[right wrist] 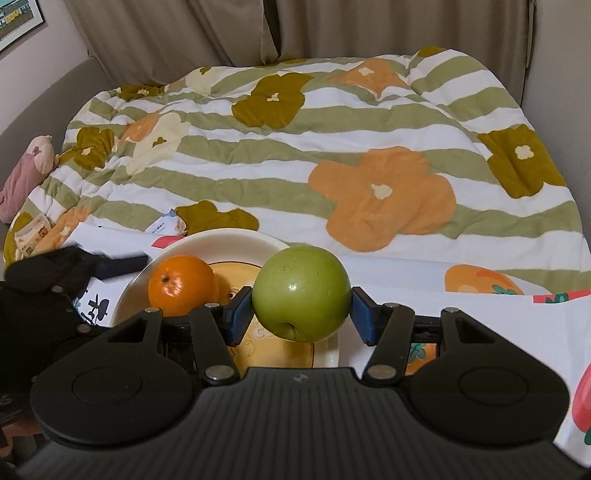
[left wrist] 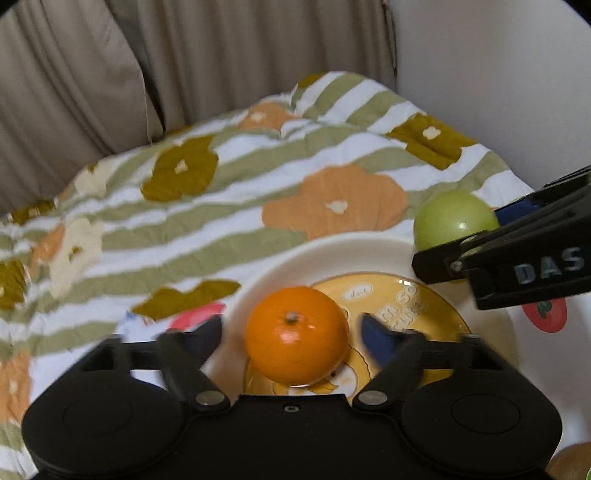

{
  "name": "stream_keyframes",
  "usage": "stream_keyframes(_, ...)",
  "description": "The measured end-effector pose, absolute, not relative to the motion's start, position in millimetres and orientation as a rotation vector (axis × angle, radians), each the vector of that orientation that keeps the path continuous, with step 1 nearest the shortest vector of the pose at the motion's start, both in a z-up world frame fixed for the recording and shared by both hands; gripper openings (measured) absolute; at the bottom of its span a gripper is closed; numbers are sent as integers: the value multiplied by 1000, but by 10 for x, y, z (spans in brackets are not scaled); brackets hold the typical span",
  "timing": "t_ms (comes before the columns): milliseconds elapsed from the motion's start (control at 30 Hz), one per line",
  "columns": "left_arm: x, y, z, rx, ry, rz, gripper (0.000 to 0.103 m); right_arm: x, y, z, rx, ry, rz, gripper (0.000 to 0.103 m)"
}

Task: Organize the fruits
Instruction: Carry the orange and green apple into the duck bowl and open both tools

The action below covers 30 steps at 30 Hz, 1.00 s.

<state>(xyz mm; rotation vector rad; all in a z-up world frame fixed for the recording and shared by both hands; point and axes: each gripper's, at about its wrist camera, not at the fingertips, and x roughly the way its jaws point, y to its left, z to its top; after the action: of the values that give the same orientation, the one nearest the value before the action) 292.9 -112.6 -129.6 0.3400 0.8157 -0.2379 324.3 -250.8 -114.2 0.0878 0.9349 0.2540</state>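
An orange point(left wrist: 295, 332) rests on the yellow middle of a white plate point(left wrist: 332, 254). My left gripper point(left wrist: 291, 338) is open around it, with the blue pads standing clear of the fruit on both sides. In the right wrist view the orange point(right wrist: 181, 286) sits on the plate point(right wrist: 221, 240) with the left gripper's fingers point(right wrist: 118, 264) beside it. My right gripper point(right wrist: 301, 312) is shut on a green apple point(right wrist: 301, 291), held just above the plate's right rim. The left wrist view shows the apple point(left wrist: 454, 218) at the right, partly hidden behind the right gripper's fingers point(left wrist: 517, 266).
The plate lies on a white fruit-print cloth point(right wrist: 461, 325) on a bed with a striped floral quilt point(right wrist: 332, 147). Beige curtains point(right wrist: 221, 33) hang behind. A small packet point(right wrist: 166, 225) lies beyond the plate, and a pink plush toy point(right wrist: 26, 173) sits at the far left.
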Motion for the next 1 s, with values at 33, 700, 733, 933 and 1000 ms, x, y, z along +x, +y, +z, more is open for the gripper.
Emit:
stream_keyframes(33,2901,-1115,-1261,338,808,-241,92,3238,-2504,-1145,88,935,258,71)
stream_keyframes(700,2424,-560,-1023,199,835,-121,94,3090,-1930,-1343,-257,815,447,71)
stream_keyframes(733,2424,-555,-1022,198,833,-119,94,3104,-1920,-1365,-257,818,449,71)
stream_keyframes(933,2430,-533,-1029,198,828,-113,94,3153,-1913,-1450,-260,841,454,71)
stream_keyframes(1000,2428,-528,-1034,196,828,-112,94,3166,-1908,-1469,-262,850,447,72)
